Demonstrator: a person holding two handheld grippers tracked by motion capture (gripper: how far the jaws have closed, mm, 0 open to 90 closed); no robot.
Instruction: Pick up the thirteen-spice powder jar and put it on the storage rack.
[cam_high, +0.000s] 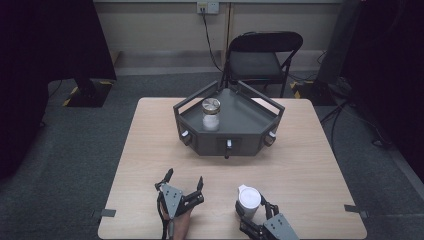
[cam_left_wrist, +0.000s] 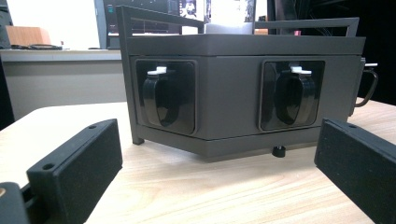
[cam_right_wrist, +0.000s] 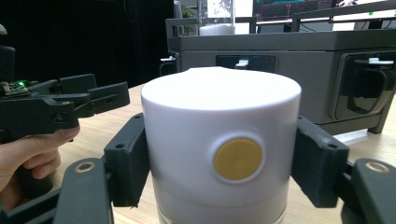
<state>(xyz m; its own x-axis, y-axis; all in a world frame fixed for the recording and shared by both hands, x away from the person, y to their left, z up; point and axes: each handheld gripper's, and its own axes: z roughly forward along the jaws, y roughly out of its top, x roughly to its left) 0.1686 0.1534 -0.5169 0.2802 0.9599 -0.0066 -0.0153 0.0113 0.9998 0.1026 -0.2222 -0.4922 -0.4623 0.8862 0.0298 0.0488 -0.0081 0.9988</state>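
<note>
The white container is a plain, smooth cylinder with a flat lid that has a small spout-like lip and a round yellow dot on its side; no writing can be read on it. It stands at the near edge of the wooden surface, clamped between the fingers of the right gripper, while the left gripper rests nearby with fingers spread wide, facing the grey tray holding a gold-lidded jar
</note>
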